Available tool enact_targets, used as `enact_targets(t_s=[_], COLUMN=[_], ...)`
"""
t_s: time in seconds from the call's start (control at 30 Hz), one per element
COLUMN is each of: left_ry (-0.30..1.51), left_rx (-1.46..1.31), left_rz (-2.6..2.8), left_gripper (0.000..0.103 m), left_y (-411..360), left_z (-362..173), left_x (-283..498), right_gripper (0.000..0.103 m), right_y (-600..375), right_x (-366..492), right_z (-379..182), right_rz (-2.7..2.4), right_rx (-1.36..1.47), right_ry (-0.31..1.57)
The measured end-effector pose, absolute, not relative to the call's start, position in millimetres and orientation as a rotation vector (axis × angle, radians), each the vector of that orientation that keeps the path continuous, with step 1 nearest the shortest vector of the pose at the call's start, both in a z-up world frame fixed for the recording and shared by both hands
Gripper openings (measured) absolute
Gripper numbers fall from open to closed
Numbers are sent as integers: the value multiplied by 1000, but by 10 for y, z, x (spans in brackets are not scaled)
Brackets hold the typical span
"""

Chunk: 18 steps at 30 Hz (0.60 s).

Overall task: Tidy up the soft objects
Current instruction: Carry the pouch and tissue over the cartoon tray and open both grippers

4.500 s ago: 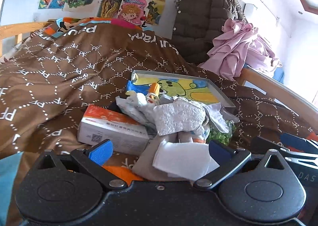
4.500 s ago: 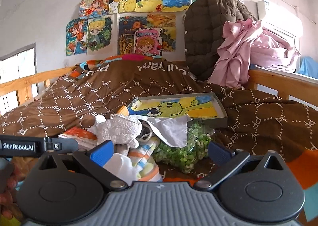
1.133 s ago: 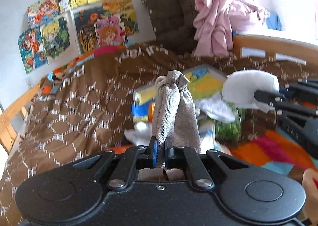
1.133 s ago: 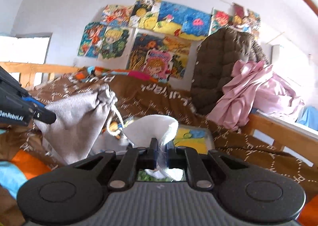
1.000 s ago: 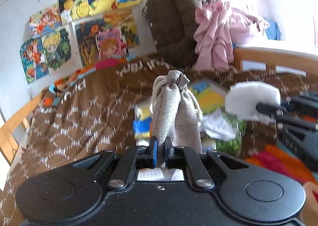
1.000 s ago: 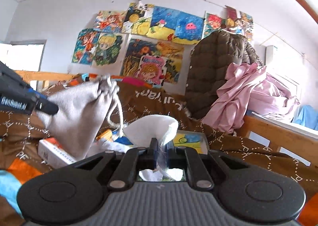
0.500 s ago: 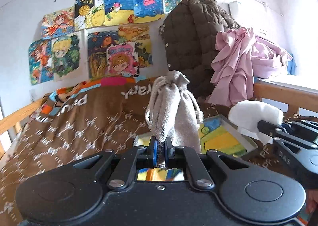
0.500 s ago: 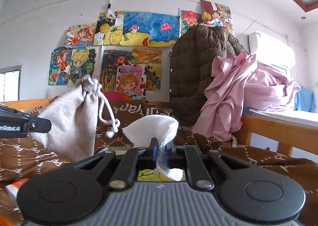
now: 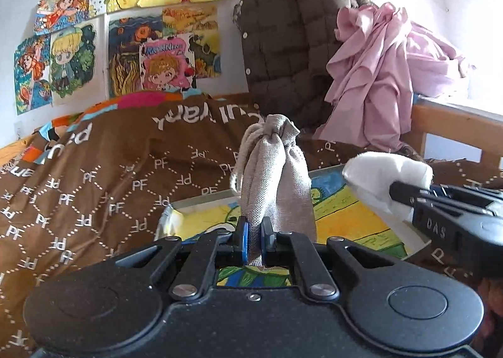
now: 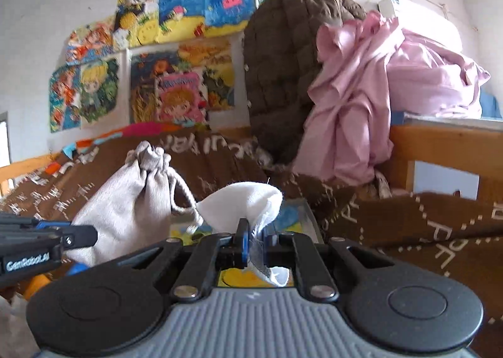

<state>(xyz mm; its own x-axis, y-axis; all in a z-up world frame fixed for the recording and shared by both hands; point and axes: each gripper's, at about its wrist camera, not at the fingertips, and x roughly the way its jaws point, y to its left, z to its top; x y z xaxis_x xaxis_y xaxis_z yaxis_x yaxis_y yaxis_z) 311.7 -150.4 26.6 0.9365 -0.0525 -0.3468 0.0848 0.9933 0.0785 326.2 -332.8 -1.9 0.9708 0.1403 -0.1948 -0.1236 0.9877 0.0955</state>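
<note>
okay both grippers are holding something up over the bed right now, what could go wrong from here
The left gripper pinches only a thin fold at the bottom of the grey drawstring pouch, so the pouch could slip out. The right gripper grips only an edge of the white cloth, which may pull free too. The two loads hang close together, and the pouch's cord might snag the cloth.
</note>
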Motion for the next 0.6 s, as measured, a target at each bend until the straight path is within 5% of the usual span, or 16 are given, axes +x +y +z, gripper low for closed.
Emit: enact_targets(t_s=[0.6], left_ry=[609], left_rx=[-44], left_rz=[-13], left_gripper=[8], left_y=[-1478], left_z=[-100], left_x=[3595], right_gripper=[15], right_y=[-3441], right_x=[3600], right_z=[-279], right_rz=[144], right_rx=[189], right_ry=[429])
